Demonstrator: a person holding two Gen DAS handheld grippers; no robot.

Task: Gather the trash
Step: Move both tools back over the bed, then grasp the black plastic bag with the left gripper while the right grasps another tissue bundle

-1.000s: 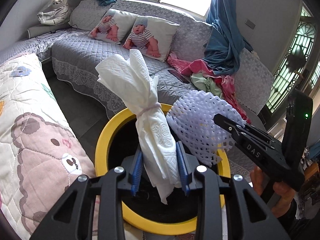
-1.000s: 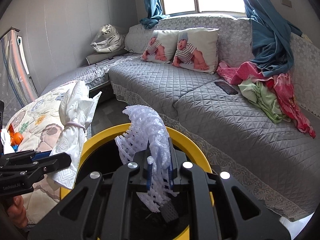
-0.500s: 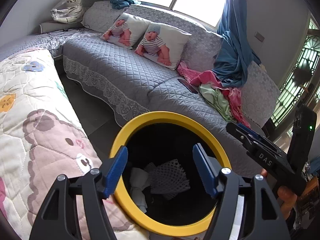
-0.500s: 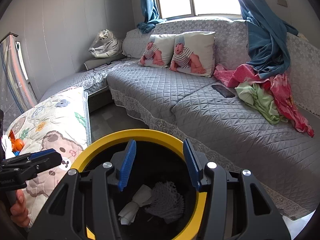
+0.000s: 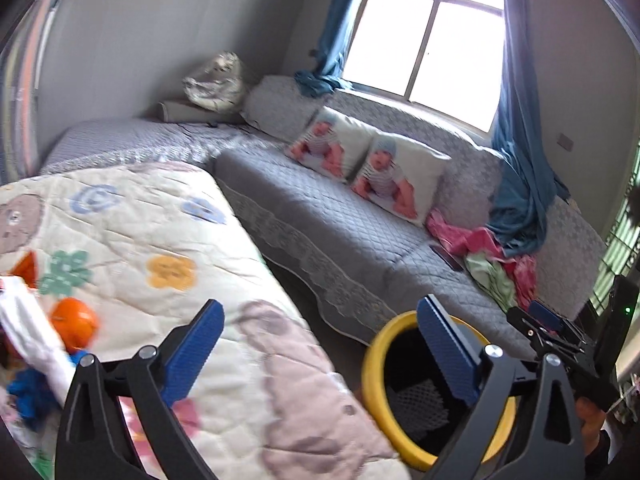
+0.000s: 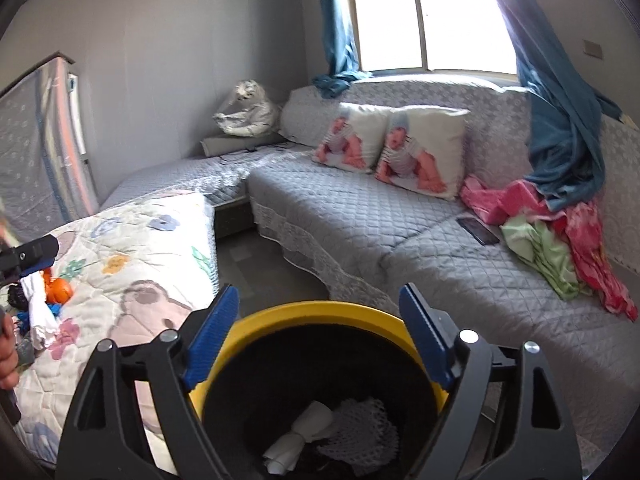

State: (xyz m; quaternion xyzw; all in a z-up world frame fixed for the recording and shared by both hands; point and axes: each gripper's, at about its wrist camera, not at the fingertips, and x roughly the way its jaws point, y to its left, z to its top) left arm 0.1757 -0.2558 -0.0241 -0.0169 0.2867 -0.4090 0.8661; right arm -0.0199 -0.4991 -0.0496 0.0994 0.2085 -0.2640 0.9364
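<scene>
Directly below the right gripper (image 6: 318, 336) sits the yellow-rimmed bin (image 6: 320, 312), and both dropped pieces lie on its floor: one tied white tissue bundle (image 6: 298, 438) and one white foam net (image 6: 360, 432), touching each other. Both claws have just been opening; each now stands wide with nothing between the pads.

The left gripper (image 5: 320, 344) points away from the bin, which is now off its right finger, toward the quilted blanket (image 5: 168, 240) on its left. Ahead and to the left of that claw is the remaining clutter: one orange round thing (image 5: 74, 322), one long white paper piece (image 5: 36, 332) lying across it, and some blue bits (image 5: 24, 392) too blurred to count or identify.

Step in hand, as I read it: go back for the next pickup.
- Keep the left claw wide until the pads straddle one item.
- Take the white paper first, since it overlaps the orange thing, and pinch mid-length so it doesn't trail.
- Hold the right claw above the bin opening, out of the left one's path.

Count: two pieces binned, at least three on the blanket. Two pillows (image 6: 392, 144) on the sofa (image 6: 340, 216), not trash.
</scene>
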